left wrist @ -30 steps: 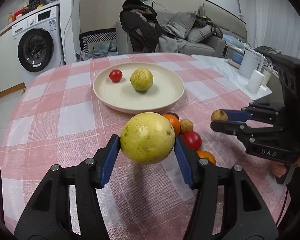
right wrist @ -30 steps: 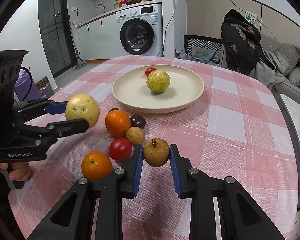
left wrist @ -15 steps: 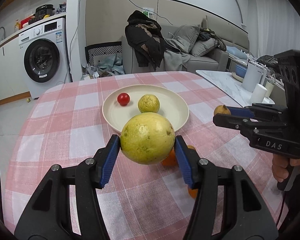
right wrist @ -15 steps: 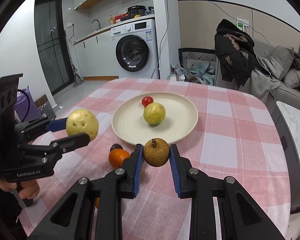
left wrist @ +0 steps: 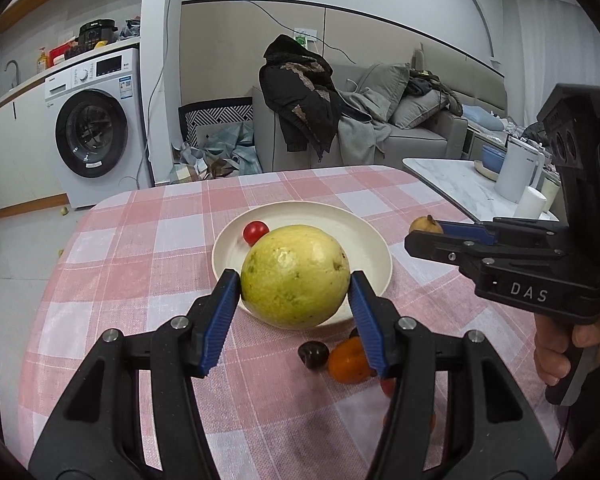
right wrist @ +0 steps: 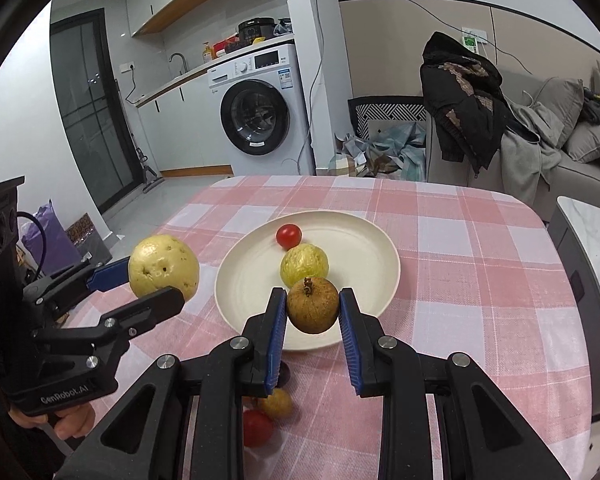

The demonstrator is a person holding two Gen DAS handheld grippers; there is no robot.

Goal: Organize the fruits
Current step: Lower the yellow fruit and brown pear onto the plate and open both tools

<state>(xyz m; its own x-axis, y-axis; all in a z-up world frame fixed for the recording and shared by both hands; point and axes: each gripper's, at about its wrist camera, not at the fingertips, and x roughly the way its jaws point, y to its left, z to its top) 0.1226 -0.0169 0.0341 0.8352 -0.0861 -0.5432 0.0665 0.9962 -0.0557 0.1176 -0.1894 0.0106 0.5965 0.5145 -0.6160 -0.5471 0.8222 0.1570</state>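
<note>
My left gripper [left wrist: 295, 294] is shut on a large yellow-green guava [left wrist: 296, 275] and holds it in the air before the cream plate [left wrist: 364, 236]. It also shows in the right wrist view [right wrist: 156, 280] with the guava [right wrist: 163, 266]. My right gripper [right wrist: 312, 312] is shut on a small brown round fruit [right wrist: 313, 305] above the plate's near rim [right wrist: 384, 256]; it also shows in the left wrist view [left wrist: 424, 230]. On the plate lie a red tomato [right wrist: 289, 235] and a smaller guava [right wrist: 304, 264].
Loose fruit lies on the pink checked tablecloth [left wrist: 140, 264] below the grippers: an orange [left wrist: 348, 362], a dark plum [left wrist: 313, 354], a red tomato [right wrist: 257, 428] and a small tan fruit [right wrist: 278, 402]. A white side table [left wrist: 456, 184] with a kettle stands at the right.
Both grippers have risen with their fruit and tilted down, so the plate and table sit lower and farther below. The loose fruit now lies under the fingers.
</note>
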